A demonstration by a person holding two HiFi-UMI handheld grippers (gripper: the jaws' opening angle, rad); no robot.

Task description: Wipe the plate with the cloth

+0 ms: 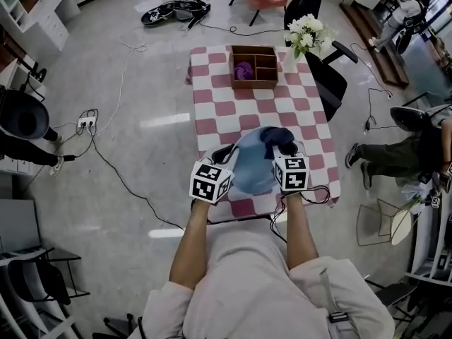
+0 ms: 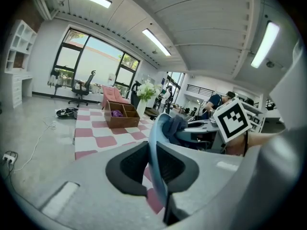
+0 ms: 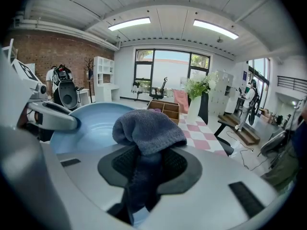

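Observation:
A light blue plate (image 1: 248,168) is held up over the near end of the checkered table, with my left gripper (image 1: 227,155) shut on its left rim. In the left gripper view the plate (image 2: 154,138) stands edge-on between the jaws of the left gripper (image 2: 156,166). My right gripper (image 1: 286,149) is shut on a dark blue-grey cloth (image 1: 277,138). In the right gripper view the cloth (image 3: 146,127) bunches over the right gripper (image 3: 144,169) and lies against the near rim of the plate (image 3: 86,126). The cloth (image 2: 175,123) also shows past the plate's rim in the left gripper view.
The pink-and-white checkered table (image 1: 233,101) carries a wooden compartment box (image 1: 256,82) at its far end with a purple thing (image 1: 244,70) inside. A vase of white flowers (image 1: 305,34) and a black office chair (image 1: 332,76) stand at the far right. Cables trail on the floor at the left (image 1: 106,161). A seated person (image 1: 399,154) is at the right.

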